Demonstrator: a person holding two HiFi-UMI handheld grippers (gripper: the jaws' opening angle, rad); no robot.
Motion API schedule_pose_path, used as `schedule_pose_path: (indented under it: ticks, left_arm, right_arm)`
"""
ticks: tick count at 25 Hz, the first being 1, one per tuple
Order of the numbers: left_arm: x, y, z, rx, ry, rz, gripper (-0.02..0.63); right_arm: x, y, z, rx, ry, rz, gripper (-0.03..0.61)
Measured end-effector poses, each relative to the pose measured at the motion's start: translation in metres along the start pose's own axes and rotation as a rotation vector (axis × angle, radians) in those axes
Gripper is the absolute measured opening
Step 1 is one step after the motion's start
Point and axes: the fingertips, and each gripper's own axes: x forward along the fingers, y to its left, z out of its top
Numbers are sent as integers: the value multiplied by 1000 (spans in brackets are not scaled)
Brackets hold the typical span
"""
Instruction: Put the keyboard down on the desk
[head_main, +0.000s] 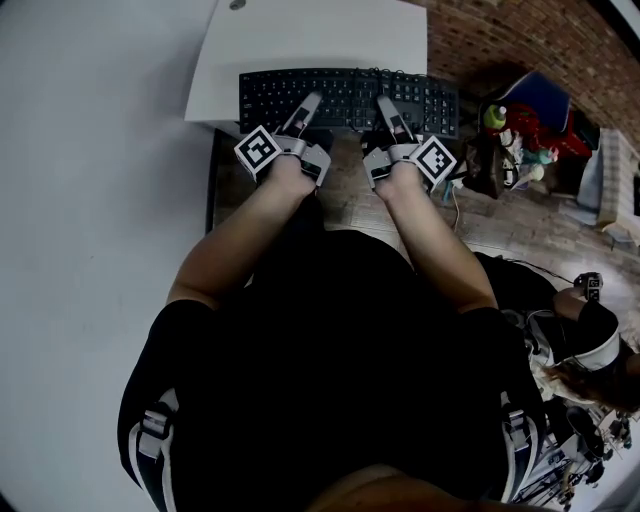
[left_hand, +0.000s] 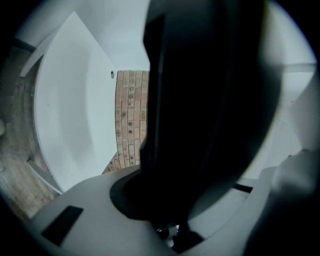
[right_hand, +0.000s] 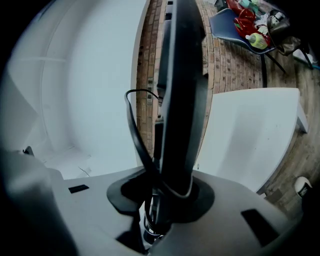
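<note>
My left claw (head_main: 305, 106) and my right claw (head_main: 391, 108) are both clamped on the near long edge of the black keyboard (head_main: 350, 90). The keyboard sits over the white counter's (head_main: 310, 35) near edge, its right end overhanging the counter's right side. I cannot tell whether it touches the counter.

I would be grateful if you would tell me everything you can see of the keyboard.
The keyboard is black and long, apparently plastic, with rows of dark keys facing up. It lies roughly level, crosswise over the near edge of the white desk, with its right end past the desk's corner. The left gripper and right gripper each clamp its near edge. A thin black cable loops beside it at the right gripper. Whether it rests on the desk cannot be told.
</note>
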Motion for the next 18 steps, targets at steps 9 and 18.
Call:
schedule_pose_path:
  ticks: [9,18]
  left_arm:
    - [1,-3,0,8,4,-6,83]
    - [-1,-5,0,19,-12,-24,83]
  right_arm:
    - [0,0,0,0,2,-4,131]
    - [2,3,-2,-4,19,9,131]
